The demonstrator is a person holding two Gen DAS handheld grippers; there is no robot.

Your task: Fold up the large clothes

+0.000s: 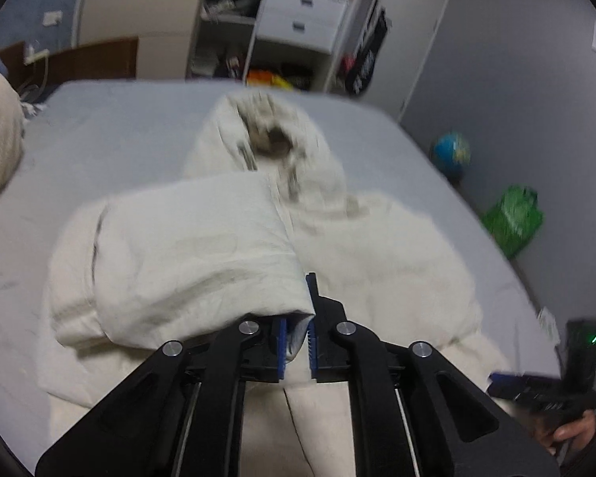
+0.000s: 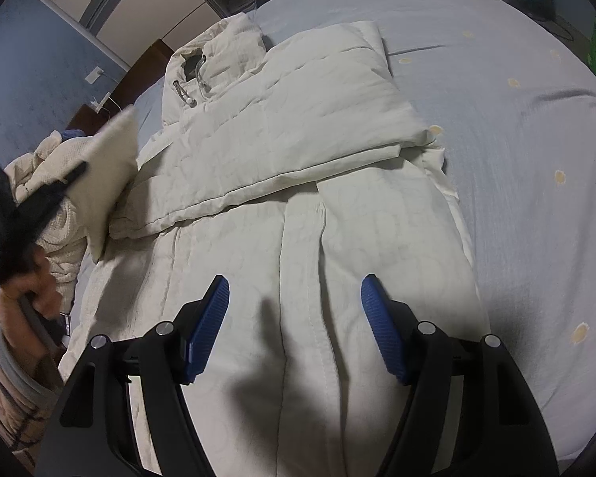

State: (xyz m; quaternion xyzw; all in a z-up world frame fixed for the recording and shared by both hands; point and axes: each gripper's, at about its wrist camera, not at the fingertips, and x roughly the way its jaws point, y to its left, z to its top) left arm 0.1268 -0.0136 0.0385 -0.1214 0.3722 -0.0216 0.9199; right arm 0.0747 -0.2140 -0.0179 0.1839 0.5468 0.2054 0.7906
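Pale blue bedsheet [image 2: 516, 127] covered the bed, with a cream hooded jacket [image 2: 282, 238] spread flat on it, hood toward the wardrobe. Left gripper [image 1: 297, 348] had its blue pads nearly together, pinching the cuff end of the left sleeve [image 1: 186, 254], which lay drawn across the jacket's chest; the view was blurred. Right gripper [image 2: 296, 326] hung over the jacket's lower front with its jaws standing wide and nothing between them, the zip placket running up between the two pads. Right sleeve [image 2: 298, 119] lay folded across the chest already, cuff toward the left side. Just beside the jacket's left edge sat a heap of cream knit blanket [image 2: 59, 238], and the person's hand [image 2: 28, 290] showed there too. Beyond the bed: an open wardrobe [image 1: 298, 20] with white drawers, a globe [image 1: 451, 153] and a green bag [image 1: 512, 218] on the floor.
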